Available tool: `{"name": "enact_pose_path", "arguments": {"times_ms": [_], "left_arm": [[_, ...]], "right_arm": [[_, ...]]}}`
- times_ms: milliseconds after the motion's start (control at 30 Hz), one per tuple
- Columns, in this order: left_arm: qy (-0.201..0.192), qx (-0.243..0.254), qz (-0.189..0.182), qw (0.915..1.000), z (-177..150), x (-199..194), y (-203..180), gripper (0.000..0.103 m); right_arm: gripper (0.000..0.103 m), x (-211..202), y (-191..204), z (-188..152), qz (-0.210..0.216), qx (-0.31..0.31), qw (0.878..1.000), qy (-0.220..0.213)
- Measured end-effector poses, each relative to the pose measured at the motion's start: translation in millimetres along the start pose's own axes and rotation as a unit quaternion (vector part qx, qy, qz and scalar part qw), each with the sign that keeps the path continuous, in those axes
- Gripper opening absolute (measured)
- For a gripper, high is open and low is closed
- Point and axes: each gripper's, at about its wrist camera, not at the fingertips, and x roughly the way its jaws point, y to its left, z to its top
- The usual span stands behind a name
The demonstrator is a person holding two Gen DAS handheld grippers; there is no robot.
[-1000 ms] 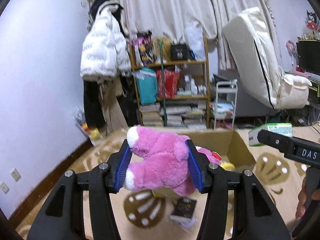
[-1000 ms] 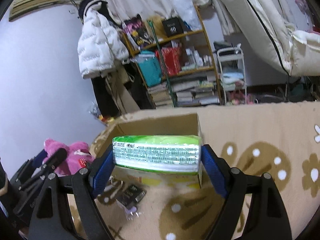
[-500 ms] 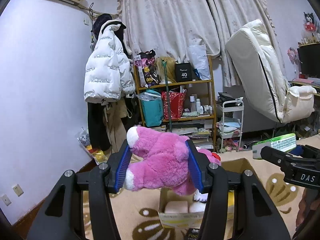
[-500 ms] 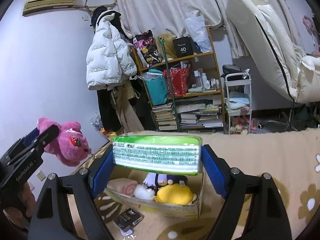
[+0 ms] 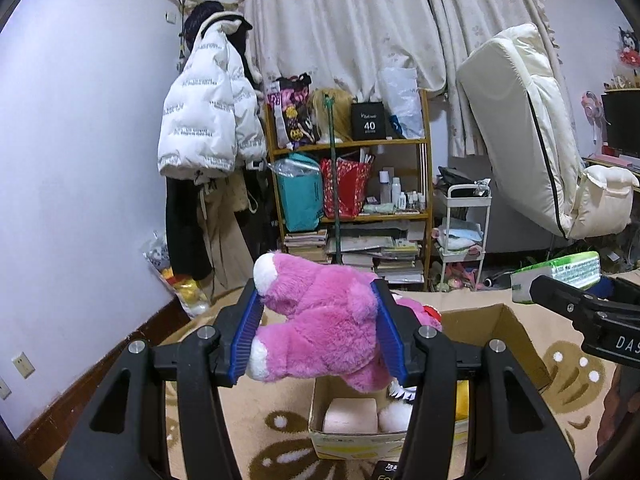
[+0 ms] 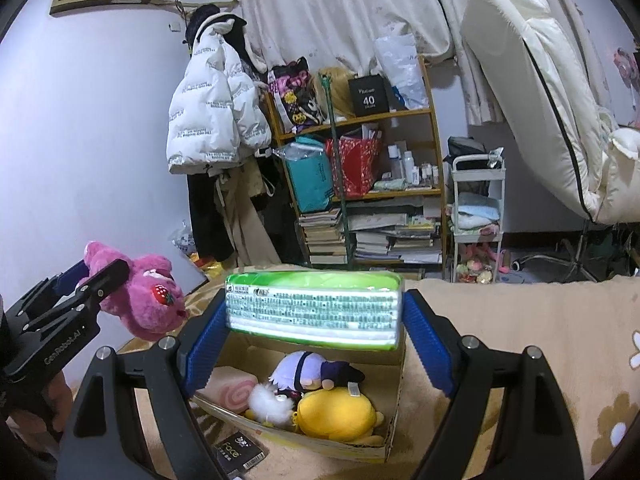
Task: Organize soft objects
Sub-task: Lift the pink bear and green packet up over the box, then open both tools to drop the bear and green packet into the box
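An open cardboard box (image 6: 394, 428) sits on a beige rug (image 6: 540, 320) with brown flower prints; inside lie a yellow plush (image 6: 336, 414), a purple-haired doll (image 6: 310, 368), a white fluffy toy (image 6: 266, 400) and a pink swirl cushion (image 6: 232, 390). Above it, the left gripper (image 5: 318, 330) clamps a pink plush bear (image 5: 320, 332) and the right gripper (image 6: 314, 316) clamps a green tissue pack (image 6: 314, 306), each held in the air, the pack hiding the box's far wall. Behind stand a cluttered wooden shelf (image 5: 426, 176), a hanging white puffer jacket (image 5: 208, 108) and a cream recliner (image 5: 528, 136), cut off at the frame's right edge.
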Motion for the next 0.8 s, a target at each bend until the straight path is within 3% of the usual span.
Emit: {"name": "enact_pose_path", "arguments": {"times_ms": [800], "left_arm": [[0.071, 0.013, -0.020, 0.9972, -39.2, 42.0, -15.2, 0.054]], "right_arm": [[0.088, 37.7, -15.3, -28.4, -0.015, 0.009, 0.998, 0.062]]}}
